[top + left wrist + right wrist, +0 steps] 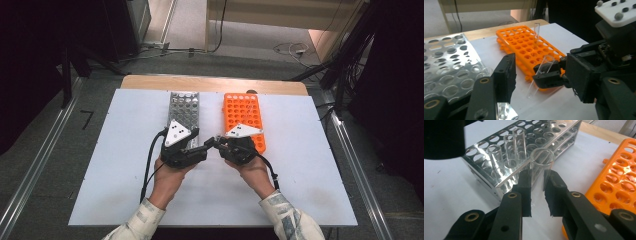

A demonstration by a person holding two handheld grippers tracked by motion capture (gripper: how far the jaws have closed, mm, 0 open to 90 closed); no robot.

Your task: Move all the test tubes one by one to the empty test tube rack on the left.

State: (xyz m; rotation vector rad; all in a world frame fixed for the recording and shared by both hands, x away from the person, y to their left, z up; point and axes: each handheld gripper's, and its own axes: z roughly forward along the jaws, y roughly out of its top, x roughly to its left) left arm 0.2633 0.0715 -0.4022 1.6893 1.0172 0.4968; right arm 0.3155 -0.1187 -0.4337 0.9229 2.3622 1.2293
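Note:
My right gripper [537, 176] is shut on a clear test tube [541, 160], held upright near its rim just in front of the silver metal rack [486, 182]. Three clear tubes [509, 150] stand in that rack's near corner. In the left gripper view the same held tube [537, 77] hangs tilted in the right gripper [544, 73], between the wide-apart jaws of my open left gripper [540, 62]. One more tube [537, 32] stands in the orange rack [524, 47]. From above, the left gripper [206, 145] and right gripper [220, 142] meet tip to tip between the two racks' near ends.
The metal rack [184, 107] and the orange rack [242, 115] lie side by side, lengthwise, on a white board [125, 165]. A wooden table edge [210, 82] runs behind them. Cables lie on the floor beyond.

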